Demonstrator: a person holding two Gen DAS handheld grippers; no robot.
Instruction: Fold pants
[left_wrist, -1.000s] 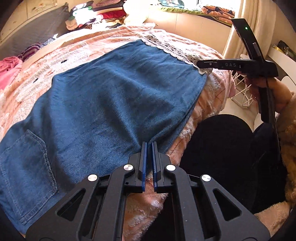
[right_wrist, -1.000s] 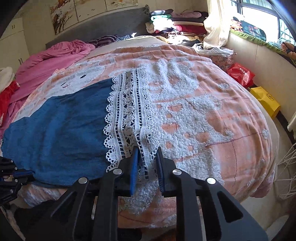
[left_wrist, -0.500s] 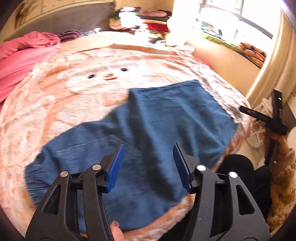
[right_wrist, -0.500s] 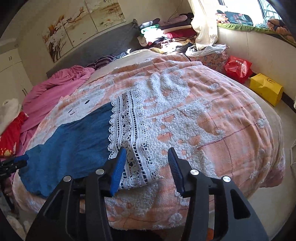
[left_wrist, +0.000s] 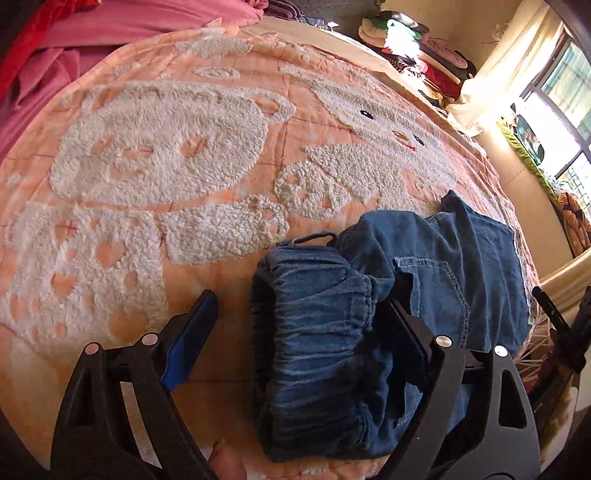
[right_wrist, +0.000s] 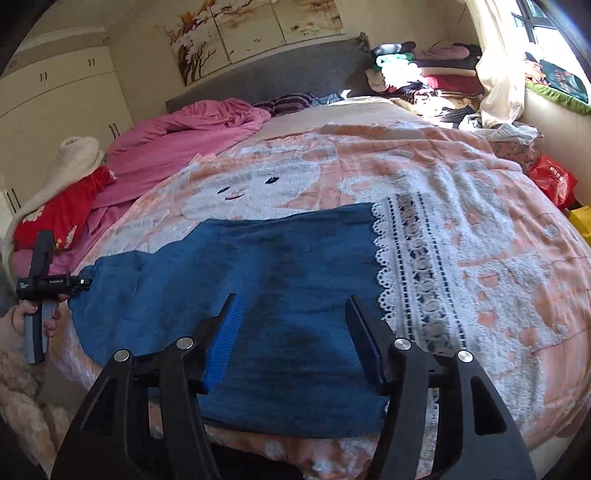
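Blue denim pants spread flat near the front edge of a peach fleece blanket on the bed, white lace trim at the leg ends lying toward the window side. Left gripper spread wide, holding nothing, straddling the bunched elastic waistband; blue-padded finger out over bare blanket, opposite finger pressed against the denim beside a back pocket. Right gripper likewise wide apart and empty, hovering above the middle of the pant leg, blue pads on either side of the cloth. Pink bedding heaped by the grey headboard.
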